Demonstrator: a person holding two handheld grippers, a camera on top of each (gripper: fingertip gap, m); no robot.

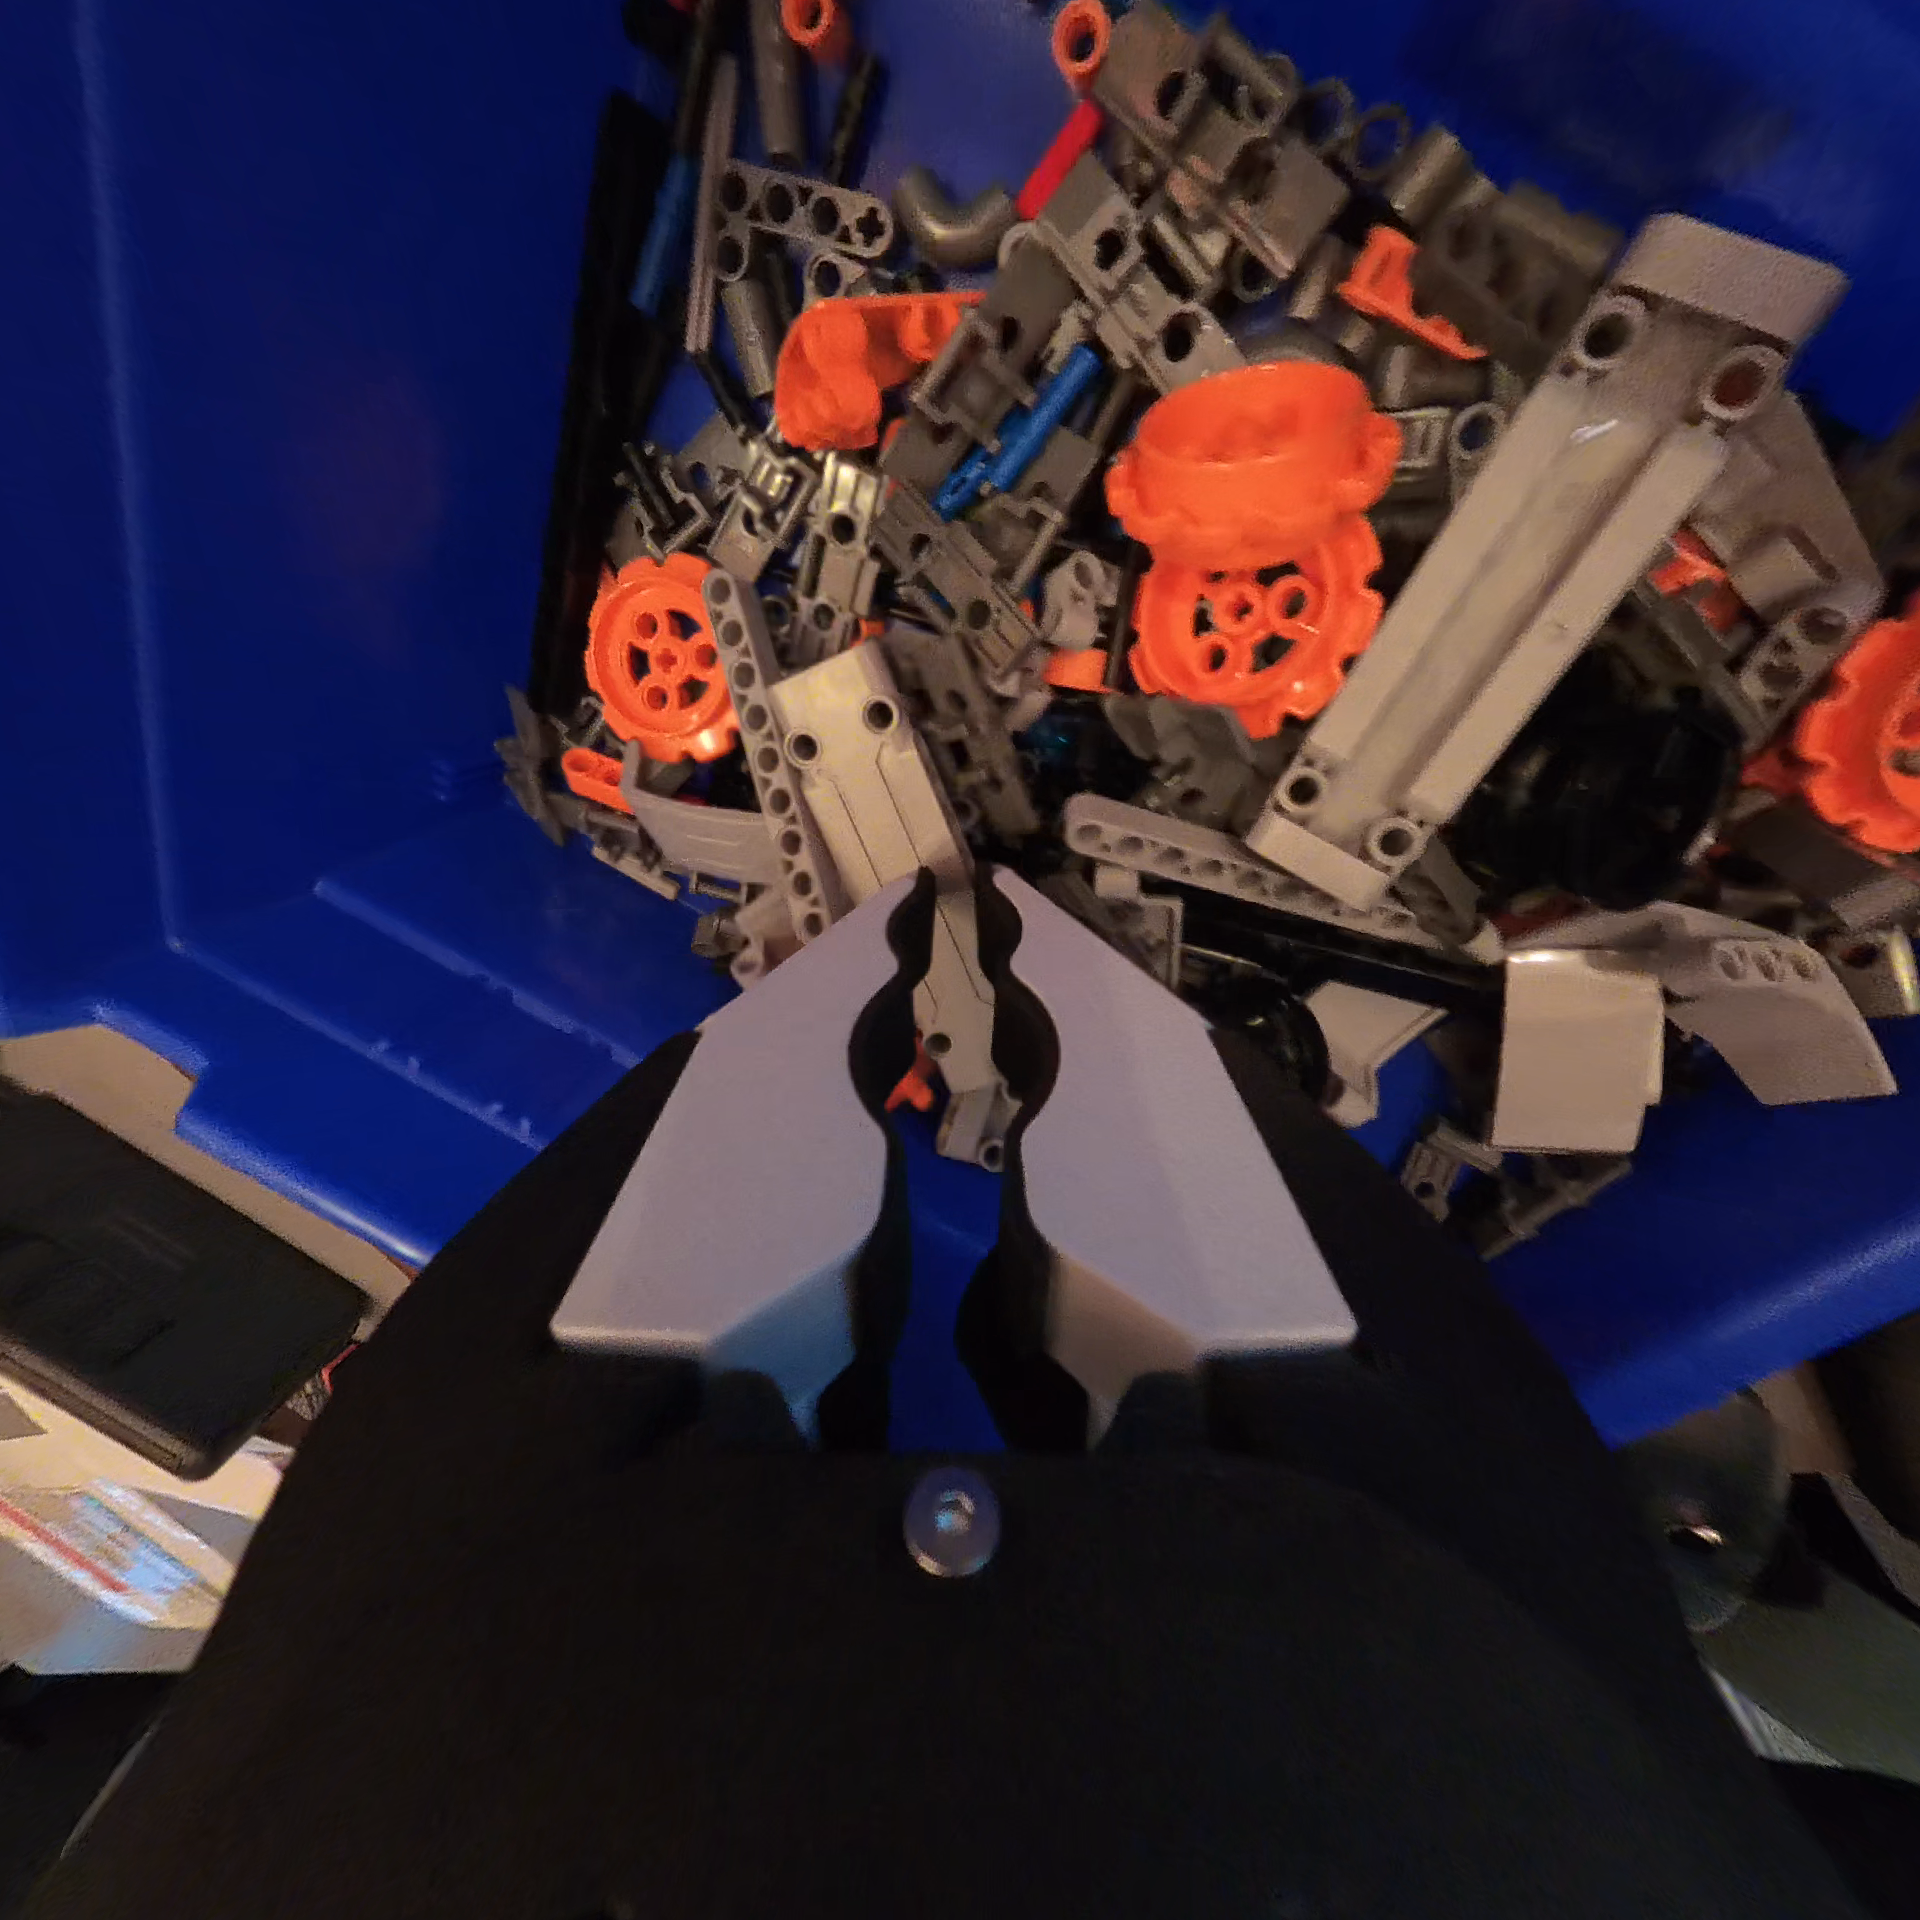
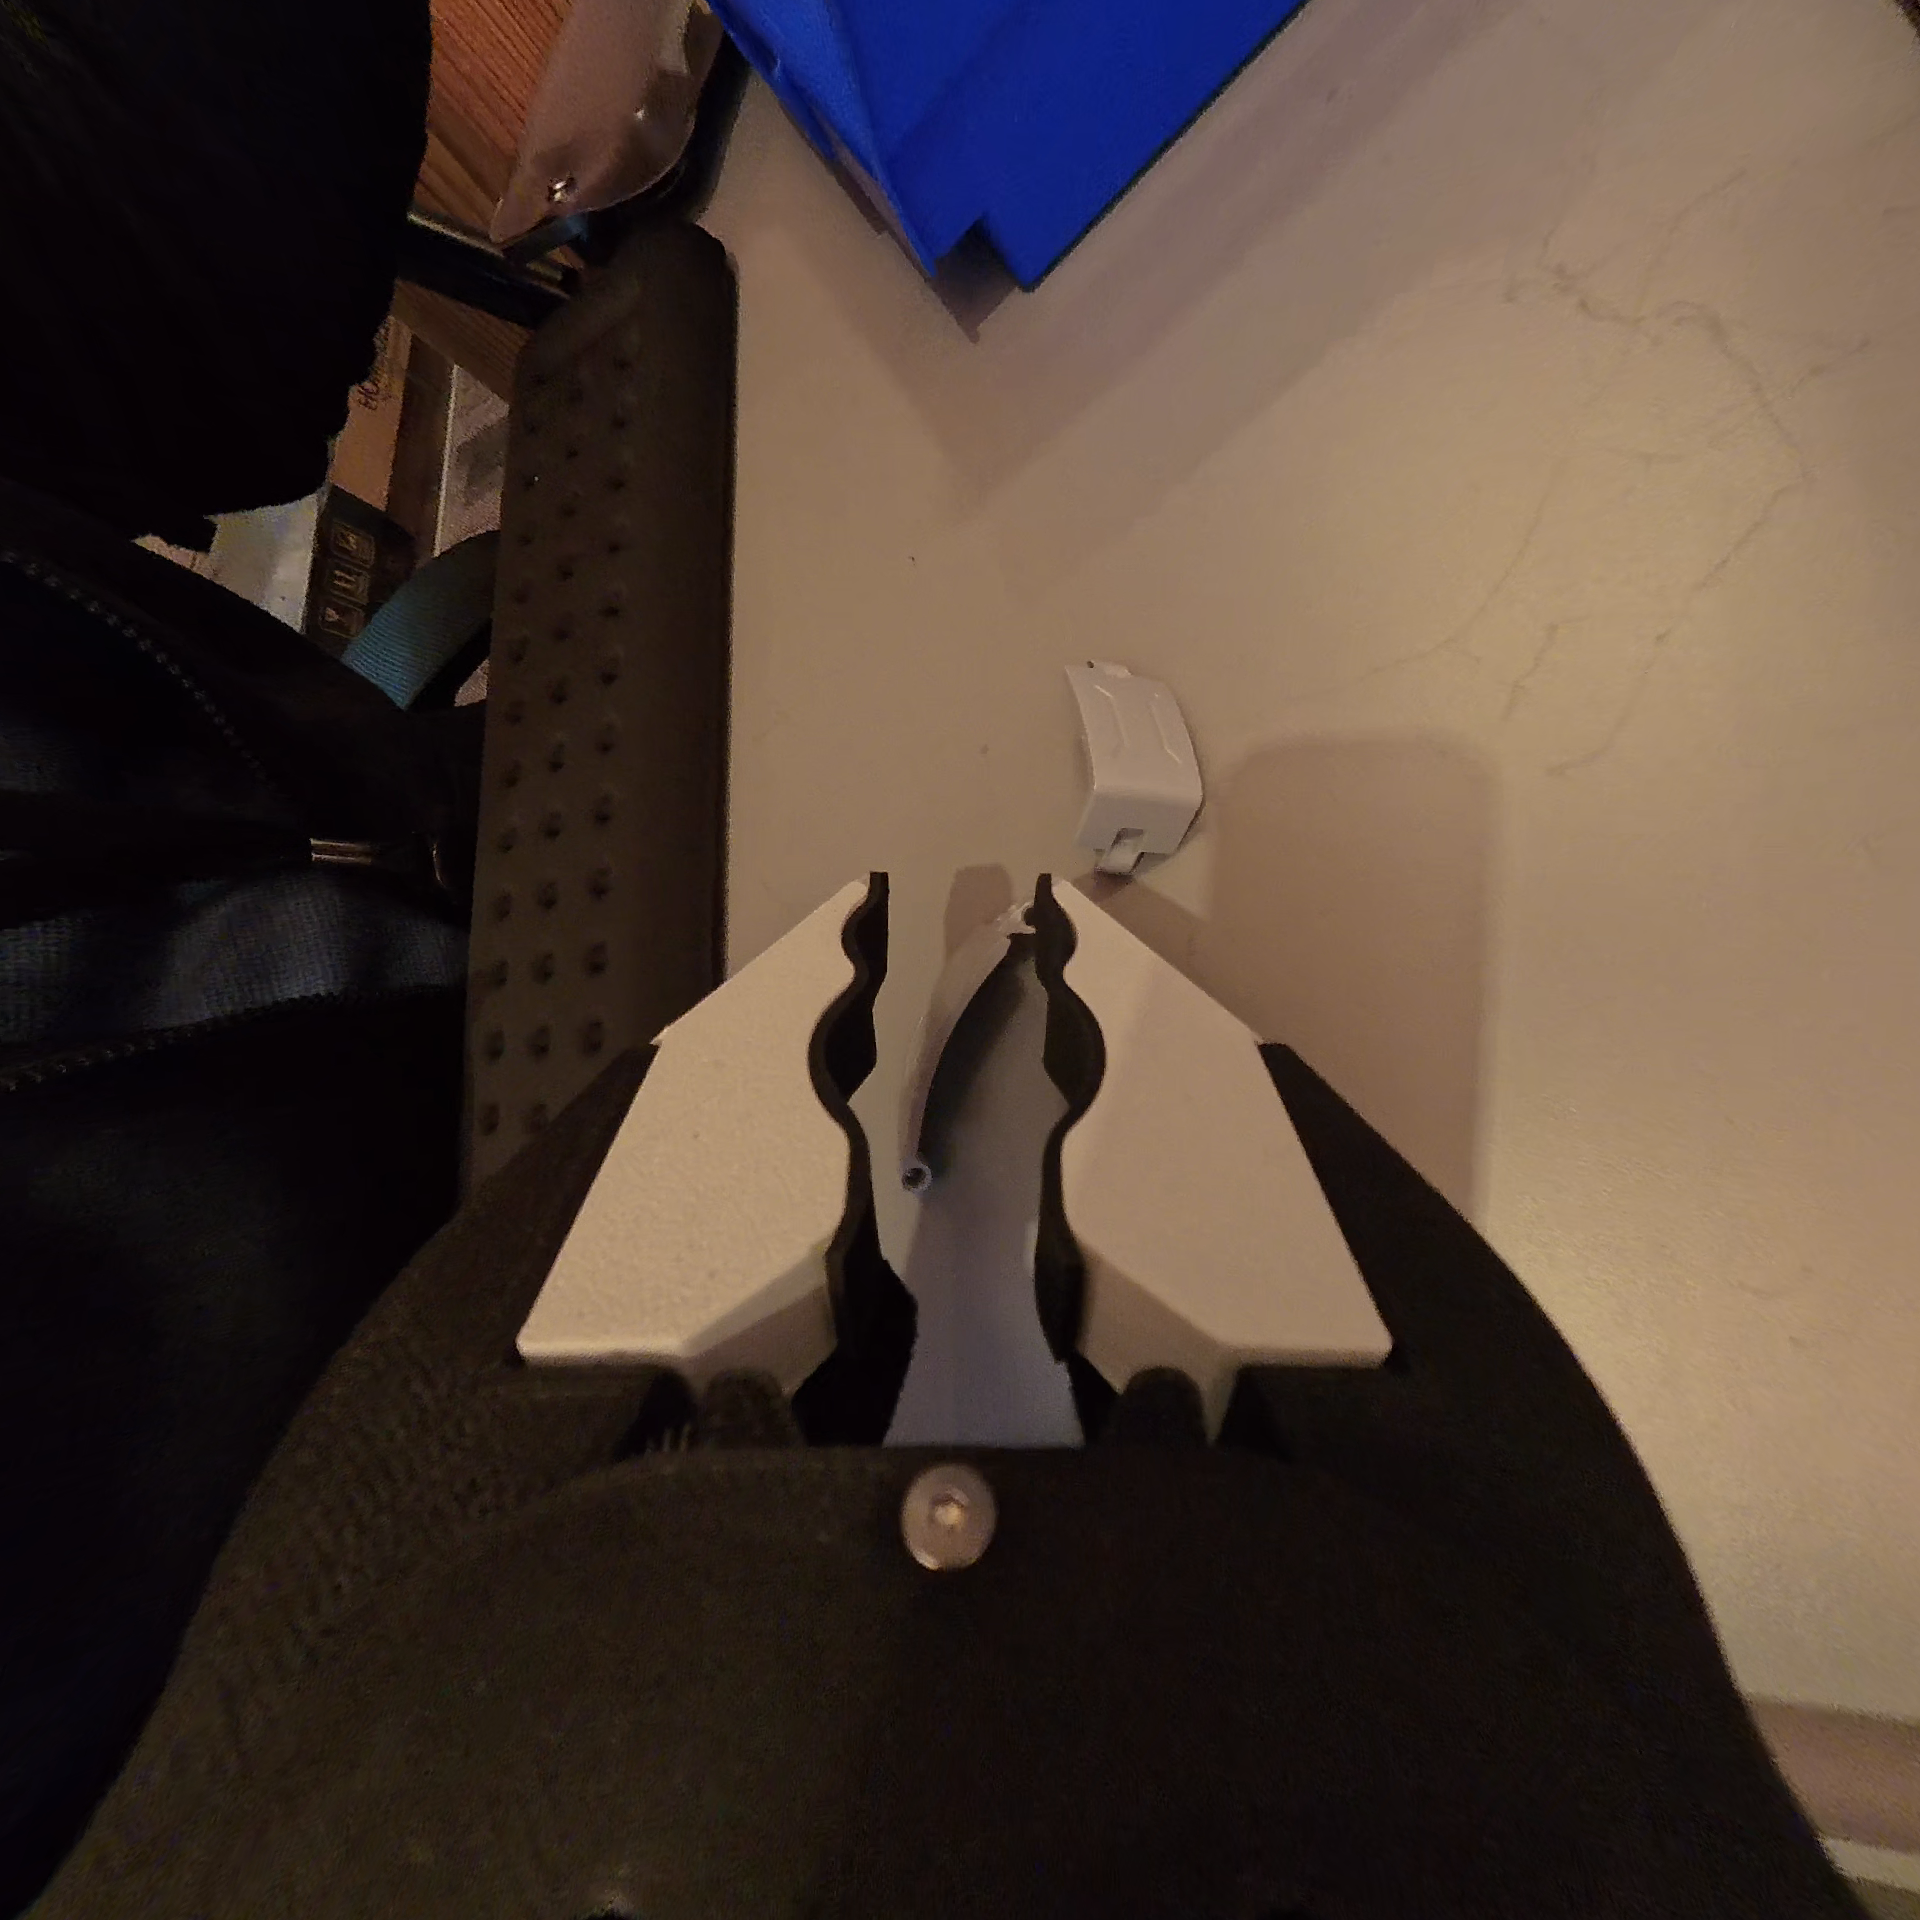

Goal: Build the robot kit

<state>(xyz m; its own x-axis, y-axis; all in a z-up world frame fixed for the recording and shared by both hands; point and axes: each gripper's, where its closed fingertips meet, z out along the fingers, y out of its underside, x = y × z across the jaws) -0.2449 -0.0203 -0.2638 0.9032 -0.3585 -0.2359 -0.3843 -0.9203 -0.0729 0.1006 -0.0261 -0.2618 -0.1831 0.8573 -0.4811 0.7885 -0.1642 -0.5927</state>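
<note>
In the left wrist view, a blue bin (image 1: 312,520) holds a heap of grey, black and orange building-set parts. My left gripper (image 1: 958,883) is shut on a long light-grey panel piece (image 1: 862,769) at the near edge of the heap; the piece runs back between my fingers. Orange wheels (image 1: 1242,623) lie just beyond. In the right wrist view, my right gripper (image 2: 961,881) is just above a pale table (image 2: 1455,520). It is closed on a thin curved grey piece (image 2: 961,1023) that spans slantwise between its jaws. A small light-grey panel piece (image 2: 1138,769) lies on the table just past my right fingertip.
A long grey block (image 1: 1507,582) and several grey beams lie on the heap. A black flat device (image 1: 135,1309) and papers lie left of the bin. A black perforated armrest (image 2: 603,675) runs along the table's left edge. The bin's corner (image 2: 987,125) shows at the far end.
</note>
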